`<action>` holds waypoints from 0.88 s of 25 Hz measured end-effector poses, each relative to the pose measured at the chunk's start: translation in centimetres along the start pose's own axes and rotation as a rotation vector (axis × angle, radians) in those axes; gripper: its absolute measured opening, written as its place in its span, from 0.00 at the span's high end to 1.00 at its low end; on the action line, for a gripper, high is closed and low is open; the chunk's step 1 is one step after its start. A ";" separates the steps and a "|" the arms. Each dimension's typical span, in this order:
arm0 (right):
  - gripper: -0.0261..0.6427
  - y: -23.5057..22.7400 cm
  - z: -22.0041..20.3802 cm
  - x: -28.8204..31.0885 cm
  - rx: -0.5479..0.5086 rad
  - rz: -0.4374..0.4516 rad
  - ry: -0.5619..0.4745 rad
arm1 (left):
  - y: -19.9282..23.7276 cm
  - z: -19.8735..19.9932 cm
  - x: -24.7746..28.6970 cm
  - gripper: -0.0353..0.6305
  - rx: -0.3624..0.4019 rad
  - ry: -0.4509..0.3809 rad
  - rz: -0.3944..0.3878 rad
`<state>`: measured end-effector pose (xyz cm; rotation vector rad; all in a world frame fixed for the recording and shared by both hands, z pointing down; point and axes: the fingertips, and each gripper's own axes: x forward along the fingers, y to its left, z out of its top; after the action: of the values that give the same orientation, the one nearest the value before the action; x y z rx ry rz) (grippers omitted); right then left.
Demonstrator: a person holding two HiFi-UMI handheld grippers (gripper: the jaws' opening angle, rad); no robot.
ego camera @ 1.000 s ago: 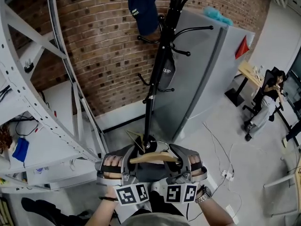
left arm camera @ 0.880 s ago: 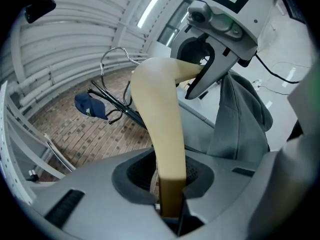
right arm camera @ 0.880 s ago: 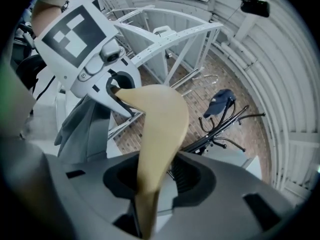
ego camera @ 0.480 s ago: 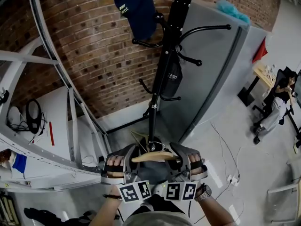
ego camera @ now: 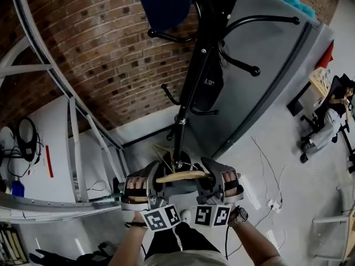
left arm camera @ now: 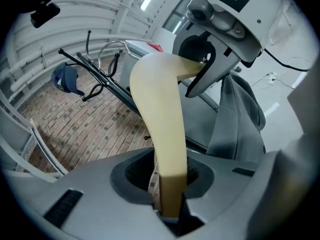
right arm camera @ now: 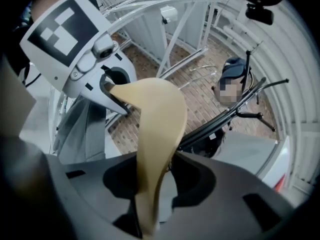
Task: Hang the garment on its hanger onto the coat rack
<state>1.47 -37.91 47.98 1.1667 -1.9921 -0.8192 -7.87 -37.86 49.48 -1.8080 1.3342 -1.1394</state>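
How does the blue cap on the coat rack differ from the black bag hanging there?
The blue cap hangs high, left of the pole in the head view; the black bag hangs lower, on the right, close against the pole. The cap is blue; the bag is black with a small light label. Both hang on the coat rack.

I am counting two grippers, the left gripper (ego camera: 150, 183) and the right gripper (ego camera: 209, 182), one wooden hanger (ego camera: 183, 176), one grey garment (left arm camera: 240, 119), one black coat rack (ego camera: 194, 93) carrying one navy cap (ego camera: 163, 4) and one black pouch (ego camera: 211, 87), one grey cabinet (ego camera: 266, 76), and one seated person (ego camera: 333, 115)
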 end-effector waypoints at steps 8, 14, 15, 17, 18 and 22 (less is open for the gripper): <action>0.75 2.4 -3.9 6.3 0.009 -0.011 0.109 | -2.1 -2.2 6.8 0.81 0.069 -0.054 -0.052; 0.75 4.9 -6.2 10.3 0.008 0.001 0.177 | -3.6 -4.4 11.2 0.81 0.096 -0.069 -0.051; 0.75 5.1 -6.6 11.0 0.007 0.004 0.187 | -3.8 -4.6 11.9 0.81 0.099 -0.073 -0.053; 0.75 5.5 -7.2 12.2 0.008 0.005 0.203 | -4.1 -5.1 13.3 0.81 0.109 -0.088 -0.057; 0.75 5.8 -7.4 12.8 0.008 0.007 0.207 | -4.3 -5.4 13.9 0.81 0.115 -0.094 -0.058; 0.75 7.0 -8.3 14.9 -0.006 0.016 0.197 | -5.2 -6.7 16.1 0.81 0.119 -0.087 -0.068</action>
<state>-0.70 -49.97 61.70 1.1790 -1.8341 -0.6745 -9.76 -51.48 61.37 -1.8068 1.1396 -1.1379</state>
